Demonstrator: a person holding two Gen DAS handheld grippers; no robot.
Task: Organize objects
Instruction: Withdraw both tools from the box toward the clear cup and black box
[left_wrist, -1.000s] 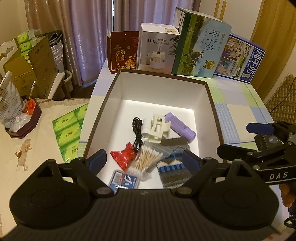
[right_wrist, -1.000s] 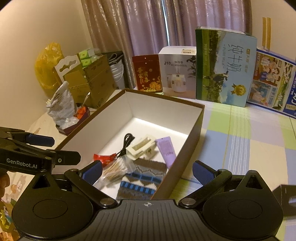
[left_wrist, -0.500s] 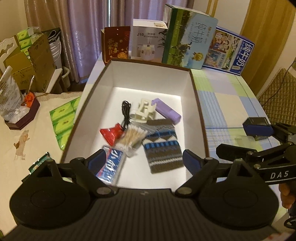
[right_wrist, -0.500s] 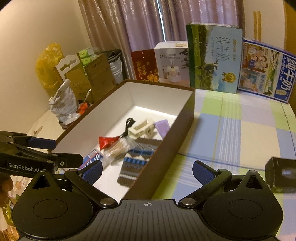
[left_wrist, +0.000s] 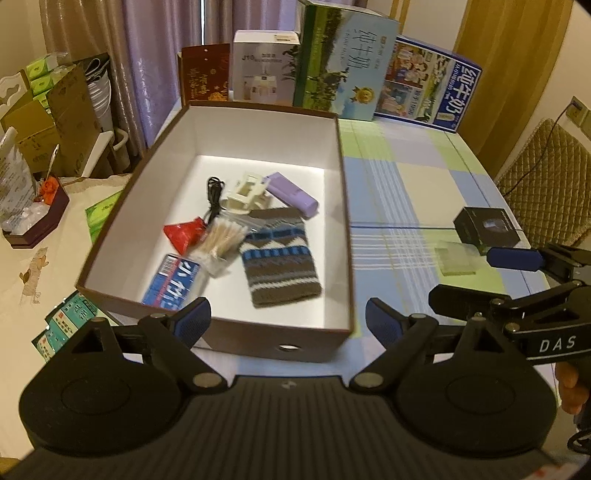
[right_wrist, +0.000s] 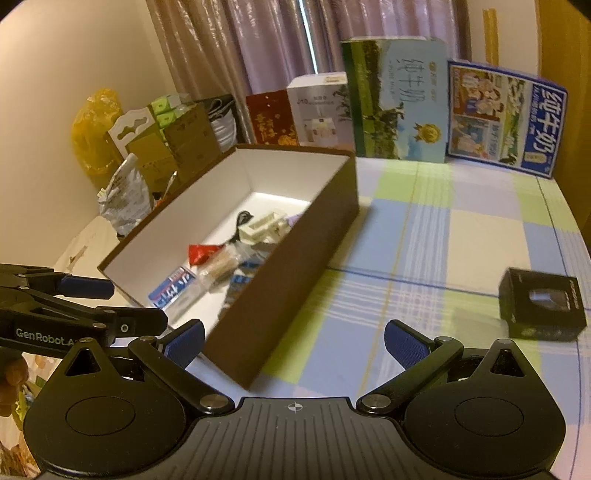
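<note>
a table under a checked cloth (left_wrist: 413, 192) of pale green, blue and cream filled the middle of both views, with purple curtains (right_wrist: 236, 48) along the top of the frame and a row of cartons standing at the table's far edge: a dark red gift box (left_wrist: 203, 77), a white humidifier box (left_wrist: 264, 66), a tall green milk carton (left_wrist: 343, 62) and a blue milk carton (left_wrist: 428, 85). a brown cardboard box with a white inside (left_wrist: 332, 206) lay open at the centre of the left wrist view. in it were a knitted brown-and-blue pouch (left_wrist: 280, 262), a lilac tube (left_wrist: 291, 194) touching a cream plastic clip (left_wrist: 245, 192), a coiled black cable (left_wrist: 214, 194), a red wrapper (left_wrist: 183, 232), a clear bag of cotton swabs (left_wrist: 221, 243) and a blue-and-white packet (left_wrist: 171, 286) near the lower left corner. outside the box, at the right of the frame, a small black box (right_wrist: 541, 304) sat on the cloth, with a flat clear packet (left_wrist: 456, 260) just beside it. the left gripper (left_wrist: 288, 323) hung at the bottom of its view over the box's near wall, its blue pads wide apart and holding nothing. the right gripper (right_wrist: 293, 341) hung at the lower centre of its view above the box's near corner, its pads likewise spread and bare, well apart from the black box at right.
</note>
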